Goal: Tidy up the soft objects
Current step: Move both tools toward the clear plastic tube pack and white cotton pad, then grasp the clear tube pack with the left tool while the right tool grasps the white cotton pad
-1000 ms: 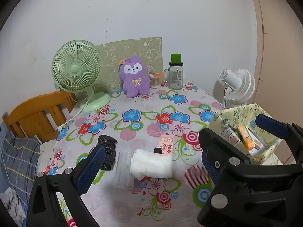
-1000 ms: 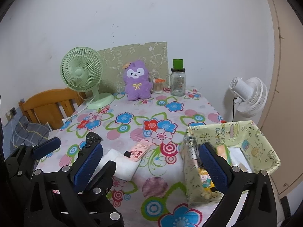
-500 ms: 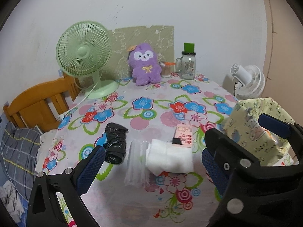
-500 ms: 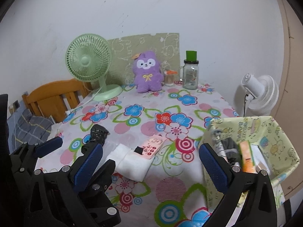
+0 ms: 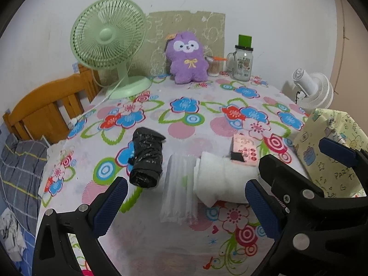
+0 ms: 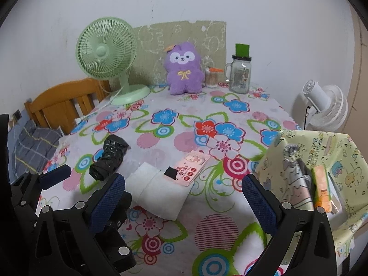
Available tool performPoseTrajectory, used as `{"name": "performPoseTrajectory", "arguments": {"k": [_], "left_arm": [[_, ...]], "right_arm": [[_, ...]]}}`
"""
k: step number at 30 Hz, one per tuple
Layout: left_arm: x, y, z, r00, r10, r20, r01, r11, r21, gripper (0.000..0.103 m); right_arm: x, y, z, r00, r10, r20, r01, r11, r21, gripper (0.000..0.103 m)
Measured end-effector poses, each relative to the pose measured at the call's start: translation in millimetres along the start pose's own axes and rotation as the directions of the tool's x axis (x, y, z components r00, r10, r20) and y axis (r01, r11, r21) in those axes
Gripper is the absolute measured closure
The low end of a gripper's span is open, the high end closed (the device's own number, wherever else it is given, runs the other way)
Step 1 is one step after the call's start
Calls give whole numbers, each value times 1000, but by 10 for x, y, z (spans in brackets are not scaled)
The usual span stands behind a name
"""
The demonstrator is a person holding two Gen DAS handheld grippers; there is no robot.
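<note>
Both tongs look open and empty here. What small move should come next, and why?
Probably lower the left tongs onto the clear plastic pack lying directly between their open tips. The right tongs hang open too, and the fabric bin waits at the right.

The right tool (image 5: 299, 179) covers part of the white pad (image 5: 220, 179). The basket (image 6: 322, 161) is cut by the picture's edge; its contents are unclear.

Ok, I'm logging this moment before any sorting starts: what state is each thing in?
left gripper: open, empty
right gripper: open, empty
black bag roll: rolled, lying flat
white folded cloth: folded, on table
fabric bin: open, holding items
green fan: upright
purple plush: upright
</note>
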State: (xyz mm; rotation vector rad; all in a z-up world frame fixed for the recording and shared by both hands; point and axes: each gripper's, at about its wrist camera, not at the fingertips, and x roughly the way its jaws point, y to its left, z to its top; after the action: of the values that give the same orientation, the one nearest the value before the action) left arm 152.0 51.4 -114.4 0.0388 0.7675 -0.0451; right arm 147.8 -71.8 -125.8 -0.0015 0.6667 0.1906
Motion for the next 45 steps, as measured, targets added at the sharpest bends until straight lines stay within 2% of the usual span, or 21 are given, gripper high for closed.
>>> {"name": "performPoseTrajectory", "arguments": {"k": [15, 19, 24, 32, 34, 41, 45], "left_arm": [[327, 58, -115, 996, -5, -85, 5, 1000, -1, 2], [383, 43, -155, 992, -46, -120, 46, 999, -6, 3], [437, 14, -171, 991, -26, -129, 27, 1000, 9, 5], [555, 44, -205, 986, -4, -166, 3, 1000, -2, 12], [567, 46, -208, 986, -12, -169, 11, 1000, -4, 14], [559, 40, -206, 986, -41, -164, 41, 999, -8, 21], [545, 23, -208, 986, -40, -162, 40, 999, -4, 24]], "right_arm": [[431, 155, -73, 996, 31, -86, -34, 999, -37, 0], [546, 178, -96, 993, 34, -115, -39, 999, -39, 0], [653, 197, -123, 989, 38, -143, -44, 998, -36, 1], [788, 215, -173, 981, 62, -186, -68, 997, -22, 12], [806, 212, -178, 978, 73, -194, -78, 997, -20, 18], [818, 186, -184, 977, 83, -198, -86, 996, -10, 27], [805, 166, -182, 978, 65, -198, -70, 997, -19, 39]]}}
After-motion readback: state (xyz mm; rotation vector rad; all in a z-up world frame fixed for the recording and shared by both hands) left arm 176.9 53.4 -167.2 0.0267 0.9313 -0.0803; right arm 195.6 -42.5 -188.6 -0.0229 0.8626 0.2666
